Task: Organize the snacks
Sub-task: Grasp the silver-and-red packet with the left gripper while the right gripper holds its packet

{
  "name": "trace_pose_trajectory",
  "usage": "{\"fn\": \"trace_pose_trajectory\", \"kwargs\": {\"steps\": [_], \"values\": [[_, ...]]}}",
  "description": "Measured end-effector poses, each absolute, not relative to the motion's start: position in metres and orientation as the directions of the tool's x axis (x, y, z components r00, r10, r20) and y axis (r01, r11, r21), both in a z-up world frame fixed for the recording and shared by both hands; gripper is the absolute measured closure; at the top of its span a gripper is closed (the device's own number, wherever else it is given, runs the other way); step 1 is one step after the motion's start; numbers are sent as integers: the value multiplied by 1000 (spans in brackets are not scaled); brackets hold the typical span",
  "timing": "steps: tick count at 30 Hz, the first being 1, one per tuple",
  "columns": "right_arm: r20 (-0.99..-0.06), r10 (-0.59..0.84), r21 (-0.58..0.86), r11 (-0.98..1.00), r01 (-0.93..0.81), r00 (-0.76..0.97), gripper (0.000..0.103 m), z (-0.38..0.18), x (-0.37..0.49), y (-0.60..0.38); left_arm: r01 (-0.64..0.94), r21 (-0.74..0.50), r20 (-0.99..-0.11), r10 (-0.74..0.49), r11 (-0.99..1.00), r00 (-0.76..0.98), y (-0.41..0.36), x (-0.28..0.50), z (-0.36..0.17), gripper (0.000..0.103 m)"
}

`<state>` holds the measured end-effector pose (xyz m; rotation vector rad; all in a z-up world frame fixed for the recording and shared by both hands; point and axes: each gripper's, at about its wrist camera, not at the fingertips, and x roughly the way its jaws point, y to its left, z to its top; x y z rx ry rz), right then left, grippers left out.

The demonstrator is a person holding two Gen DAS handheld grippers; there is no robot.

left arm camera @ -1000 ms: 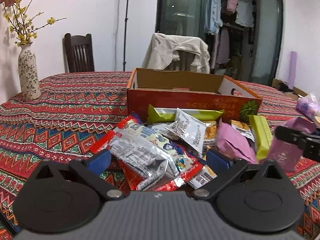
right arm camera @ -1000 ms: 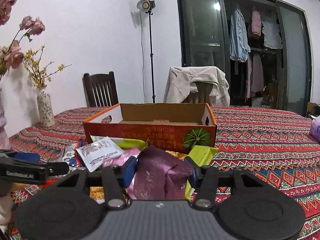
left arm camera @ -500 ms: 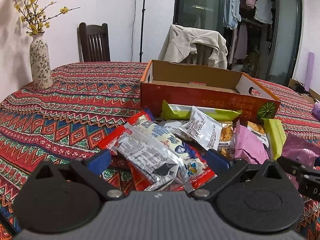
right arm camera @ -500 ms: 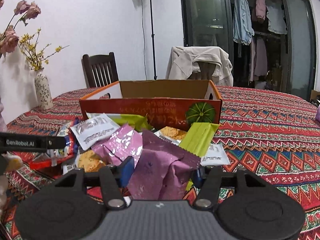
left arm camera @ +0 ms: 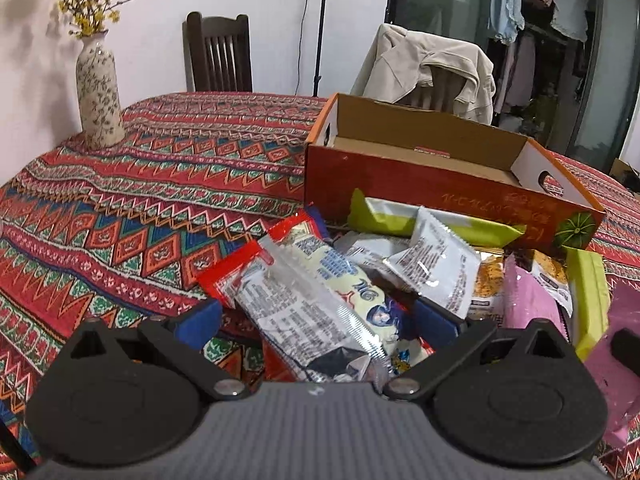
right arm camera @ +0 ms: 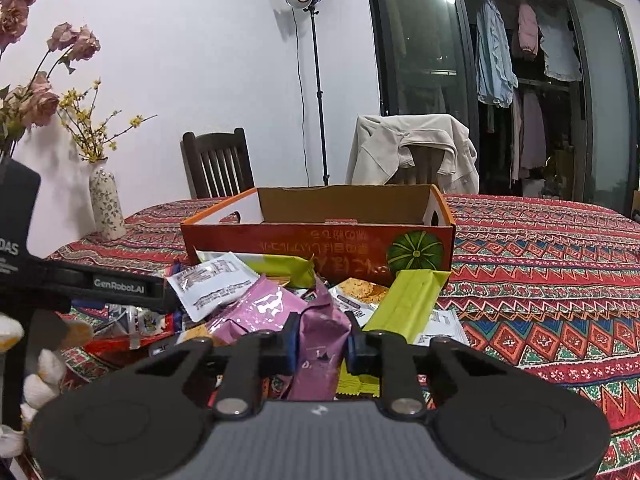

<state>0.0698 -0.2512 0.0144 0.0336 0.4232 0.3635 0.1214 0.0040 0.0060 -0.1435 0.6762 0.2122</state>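
My right hand-held gripper (right arm camera: 320, 336) is closing, its blue pads pinching a dark purple snack pouch (right arm camera: 318, 344) that stands up between them. My left hand-held gripper (left arm camera: 318, 316) has its jaws wide apart, straddling a silver-and-white snack packet (left arm camera: 308, 304) without pressing it. Both sit at the near edge of a loose heap of snacks: a pink pouch (right arm camera: 256, 308), green wrappers (right arm camera: 412, 296), a white sachet (right arm camera: 212, 284). Just behind the heap stands an open orange cardboard box (right arm camera: 320, 244). The desk (right arm camera: 540, 264) wears a red patterned cloth. A flowered vase (left arm camera: 98, 96) stands at its far left. Beyond are a dark wooden chair (right arm camera: 218, 164), a chair draped with a beige jacket (right arm camera: 412, 148), a lamp stand (right arm camera: 316, 80) and hanging clothes (right arm camera: 520, 48).
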Motion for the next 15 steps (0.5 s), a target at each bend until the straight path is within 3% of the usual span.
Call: {"fn": "trace_pose_trajectory", "kwargs": {"steps": [15], "values": [[-397,350,104,936,-337,849,83,12,71,-249,-257,-94,-669,130,962,732,50,101,-1,0]]}}
